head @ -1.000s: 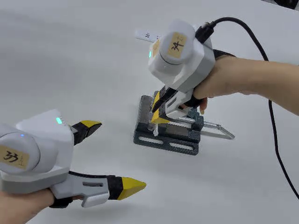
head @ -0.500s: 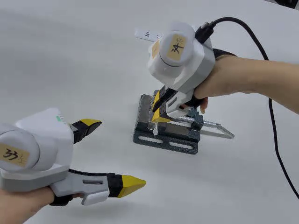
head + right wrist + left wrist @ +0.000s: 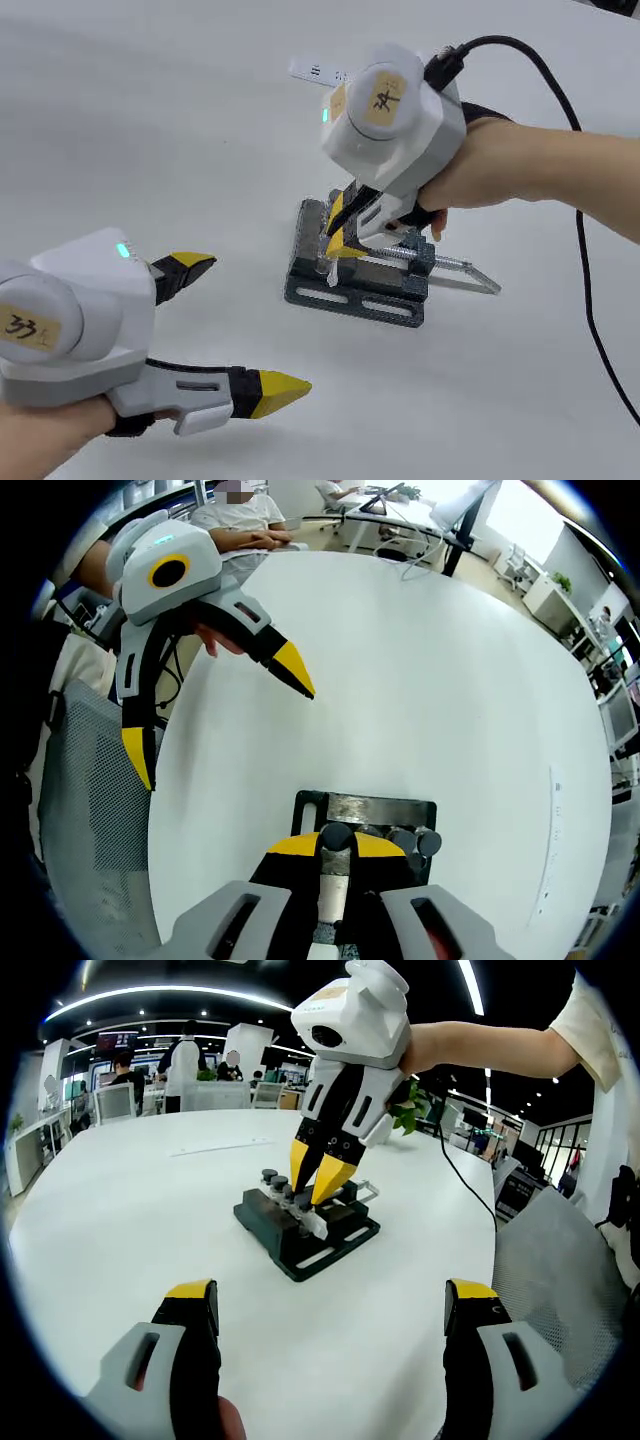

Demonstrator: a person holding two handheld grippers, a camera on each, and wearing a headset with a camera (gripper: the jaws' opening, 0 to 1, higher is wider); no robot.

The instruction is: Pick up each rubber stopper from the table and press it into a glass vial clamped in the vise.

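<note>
Nearest, at the lower left of the head view, the left gripper (image 3: 240,325) has a smooth white plastic shell, and its black jaws end in pointed yellow tips spread wide apart with nothing between them. They hover over the matte white table (image 3: 150,120). Past it, near the frame's centre, sits the vise (image 3: 355,295), a squat dark metal block with slotted feet and a shiny threaded screw handle (image 3: 465,268) sticking out to the right. The right gripper (image 3: 336,246) points steeply down into the vise. In the right gripper view its yellow tips are drawn close on a round, dark rubber stopper (image 3: 335,837), which sits on a clear glass vial (image 3: 315,1224) held upright in the vise. Two more stoppers (image 3: 400,838) cap vials just beside it in the same row. A glossy black cable (image 3: 590,300) curves off the right gripper toward the right edge.
</note>
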